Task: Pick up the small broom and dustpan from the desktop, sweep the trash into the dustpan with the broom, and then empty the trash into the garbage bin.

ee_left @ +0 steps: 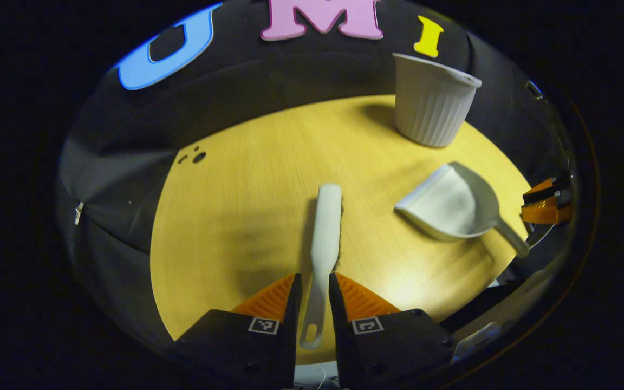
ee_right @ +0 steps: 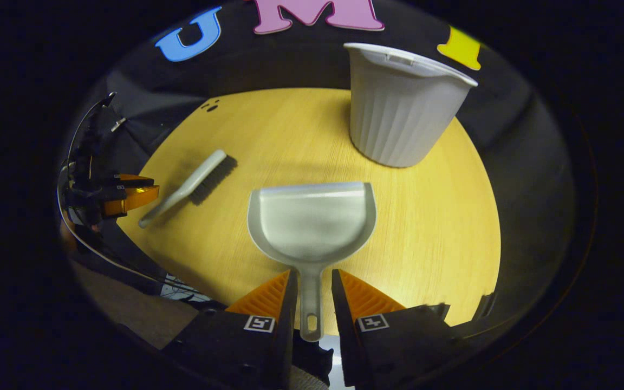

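Broom [ee_left: 325, 233] bristles hidden underneath (trash [ee_left: 198, 157] mere dark specks).

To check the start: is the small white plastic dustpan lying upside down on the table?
No: in the right gripper view the small white plastic dustpan rests with its hollow side up.

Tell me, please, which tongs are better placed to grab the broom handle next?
Left. The left tongs already straddle the broom handle, which lies between the fingers. The right tongs straddle the dustpan handle instead.
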Tool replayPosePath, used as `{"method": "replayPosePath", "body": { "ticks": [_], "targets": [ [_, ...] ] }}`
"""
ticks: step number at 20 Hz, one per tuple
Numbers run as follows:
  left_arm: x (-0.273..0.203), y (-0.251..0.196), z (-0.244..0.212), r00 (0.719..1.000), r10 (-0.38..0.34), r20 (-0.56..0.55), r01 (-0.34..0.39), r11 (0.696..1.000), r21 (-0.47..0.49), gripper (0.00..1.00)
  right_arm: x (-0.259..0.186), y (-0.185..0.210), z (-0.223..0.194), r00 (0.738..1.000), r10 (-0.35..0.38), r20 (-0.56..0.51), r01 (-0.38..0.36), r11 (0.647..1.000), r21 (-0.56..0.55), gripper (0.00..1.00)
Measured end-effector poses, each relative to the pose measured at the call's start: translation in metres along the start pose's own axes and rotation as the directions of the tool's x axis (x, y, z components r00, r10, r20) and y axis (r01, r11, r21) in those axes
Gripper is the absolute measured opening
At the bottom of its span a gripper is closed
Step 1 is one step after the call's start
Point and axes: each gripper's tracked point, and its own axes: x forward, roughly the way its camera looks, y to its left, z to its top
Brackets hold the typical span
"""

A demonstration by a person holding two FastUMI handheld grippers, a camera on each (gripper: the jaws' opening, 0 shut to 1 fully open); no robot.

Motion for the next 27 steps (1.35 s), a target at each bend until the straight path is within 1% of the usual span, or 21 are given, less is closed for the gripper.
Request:
{"method": "replayPosePath", "body": {
  "ticks": [1, 2, 3, 4, 5, 6, 8, 10, 11, 12, 13, 14, 15, 16, 18, 21, 23, 24, 26, 27],
  "targets": [
    [-0.010, -0.002, 0.024, 0.998, 0.002, 0.070, -0.001, 1.000, -0.008, 0.34, -0.010, -0.003, 0.016, 0.999, -0.008, 0.053, 0.008, 1.000, -0.003, 0.41],
    [-0.021, -0.003, 0.051, 0.989, 0.002, 0.145, 0.000, 1.000, -0.015, 0.34, -0.019, -0.006, 0.034, 0.994, -0.014, 0.111, 0.014, 1.000, -0.004, 0.41],
    [-0.034, -0.004, 0.074, 0.977, 0.002, 0.213, 0.003, 1.000, -0.023, 0.34, -0.029, -0.009, 0.052, 0.985, -0.016, 0.170, 0.017, 1.000, -0.003, 0.40],
    [-0.046, -0.006, 0.099, 0.961, 0.004, 0.276, 0.005, 0.999, -0.032, 0.29, -0.038, -0.013, 0.070, 0.974, -0.018, 0.224, 0.018, 1.000, 0.000, 0.40],
    [-0.057, -0.006, 0.118, 0.942, 0.006, 0.336, 0.007, 0.999, -0.038, 0.29, -0.050, -0.015, 0.087, 0.961, -0.021, 0.277, 0.021, 1.000, 0.001, 0.40],
    [-0.069, -0.008, 0.139, 0.919, 0.007, 0.394, 0.010, 0.999, -0.040, 0.34, -0.060, -0.018, 0.106, 0.943, -0.028, 0.332, 0.032, 0.999, -0.004, 0.40],
    [-0.090, -0.012, 0.170, 0.875, 0.002, 0.484, 0.016, 0.999, -0.033, 0.34, -0.085, -0.025, 0.135, 0.899, -0.050, 0.435, 0.067, 0.998, -0.022, 0.40],
    [-0.106, -0.020, 0.188, 0.835, -0.005, 0.550, 0.025, 0.999, -0.029, 0.34, -0.112, -0.028, 0.164, 0.843, -0.062, 0.534, 0.099, 0.994, -0.041, 0.40],
    [-0.113, -0.026, 0.196, 0.817, -0.009, 0.577, 0.031, 0.999, -0.028, 0.34, -0.130, -0.029, 0.168, 0.814, -0.066, 0.576, 0.113, 0.993, -0.046, 0.40],
    [-0.120, -0.030, 0.200, 0.802, -0.012, 0.597, 0.038, 0.999, -0.032, 0.34, -0.146, -0.032, 0.173, 0.788, -0.068, 0.613, 0.123, 0.991, -0.049, 0.40],
    [-0.125, -0.034, 0.203, 0.790, -0.015, 0.613, 0.048, 0.998, -0.038, 0.34, -0.155, -0.033, 0.177, 0.768, -0.070, 0.636, 0.132, 0.990, -0.051, 0.40],
    [-0.130, -0.037, 0.203, 0.782, -0.018, 0.623, 0.061, 0.997, -0.048, 0.34, -0.158, -0.032, 0.180, 0.755, -0.070, 0.652, 0.135, 0.989, -0.051, 0.40],
    [-0.131, -0.040, 0.200, 0.779, -0.021, 0.627, 0.073, 0.996, -0.057, 0.34, -0.154, -0.029, 0.181, 0.754, -0.069, 0.654, 0.136, 0.989, -0.052, 0.41],
    [-0.131, -0.041, 0.197, 0.779, -0.023, 0.626, 0.082, 0.995, -0.065, 0.34, -0.152, -0.028, 0.179, 0.759, -0.064, 0.648, 0.135, 0.989, -0.060, 0.38],
    [-0.132, -0.039, 0.194, 0.783, -0.020, 0.622, 0.086, 0.993, -0.076, 0.34, -0.145, -0.027, 0.178, 0.770, -0.060, 0.635, 0.132, 0.989, -0.068, 0.37],
    [-0.131, -0.034, 0.192, 0.789, -0.004, 0.615, 0.071, 0.994, -0.084, 0.34, -0.143, -0.025, 0.179, 0.774, -0.049, 0.631, 0.110, 0.992, -0.058, 0.37],
    [-0.129, -0.029, 0.190, 0.793, 0.002, 0.609, 0.067, 0.994, -0.090, 0.33, -0.141, -0.025, 0.179, 0.778, -0.055, 0.626, 0.114, 0.992, -0.055, 0.37],
    [-0.128, -0.027, 0.189, 0.797, 0.003, 0.604, 0.066, 0.994, -0.092, 0.34, -0.141, -0.025, 0.180, 0.775, -0.060, 0.630, 0.117, 0.992, -0.050, 0.37],
    [-0.127, -0.025, 0.187, 0.800, 0.006, 0.600, 0.062, 0.994, -0.093, 0.33, -0.142, -0.023, 0.180, 0.777, -0.053, 0.627, 0.105, 0.993, -0.047, 0.39],
    [-0.127, -0.025, 0.187, 0.800, 0.006, 0.599, 0.061, 0.994, -0.093, 0.33, -0.141, -0.023, 0.180, 0.778, -0.051, 0.626, 0.102, 0.994, -0.046, 0.37]
  ]
}}
